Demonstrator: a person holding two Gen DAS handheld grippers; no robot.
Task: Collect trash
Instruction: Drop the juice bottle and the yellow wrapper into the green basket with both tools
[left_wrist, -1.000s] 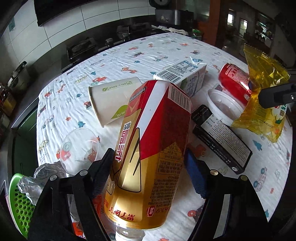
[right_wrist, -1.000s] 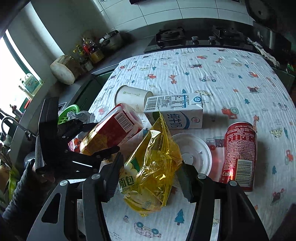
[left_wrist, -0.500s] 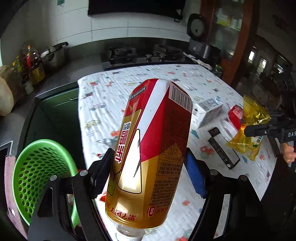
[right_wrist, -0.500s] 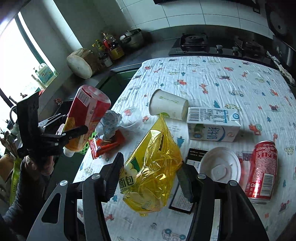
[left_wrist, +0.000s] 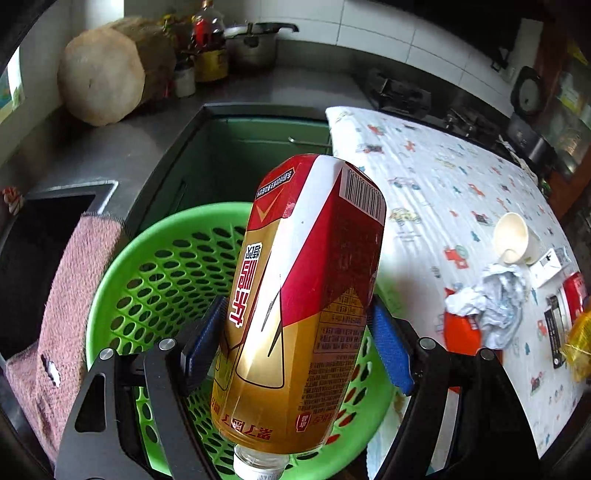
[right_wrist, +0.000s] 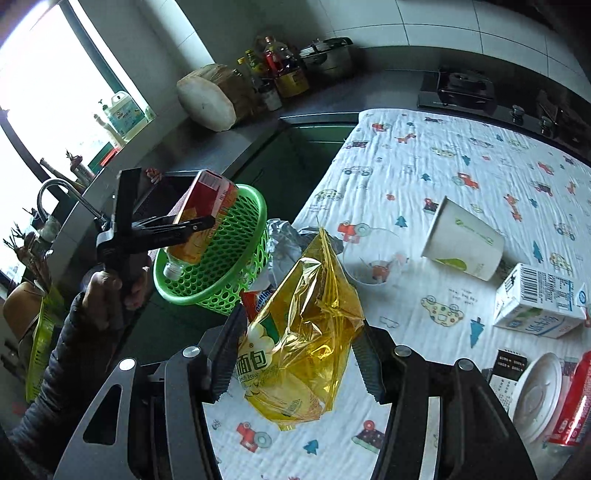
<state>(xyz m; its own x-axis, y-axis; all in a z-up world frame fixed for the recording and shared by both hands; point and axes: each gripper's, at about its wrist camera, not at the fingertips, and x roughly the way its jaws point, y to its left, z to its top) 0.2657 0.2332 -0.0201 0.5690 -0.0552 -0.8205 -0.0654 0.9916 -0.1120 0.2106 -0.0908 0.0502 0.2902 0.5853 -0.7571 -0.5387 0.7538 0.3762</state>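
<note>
- Left gripper (left_wrist: 295, 336): blue ribbed pads clamped on a red/gold bottle (left_wrist: 303, 295), glossy shrink label, barcode at top, clear neck & cap pointing down.
- Bottle hangs right over the green basket (left_wrist: 147, 280): round plastic, perforated w/ oval holes. Basket sits off the table edge, beside a fuzzy pink towel (left_wrist: 70, 295).
- Right gripper (right_wrist: 295, 354): black ribbed fingers squeezing a yellow wrapper (right_wrist: 303, 347), crinkly see-thru film, printed label, held above the table.
- Tablecloth (right_wrist: 443, 158): white quilted fabric w/ small car/tree prints.
- Still on the cloth: paper cup (right_wrist: 463, 240) on its side, milk carton (right_wrist: 539, 302), white round lid (right_wrist: 535, 395), red can (right_wrist: 570, 402), crumpled foil (right_wrist: 284, 243).
- Vs 1 s ago: bottle was over the table clutter, now over the basket; the wrapper has shifted toward the table's basket side. Both grips unchanged.
</note>
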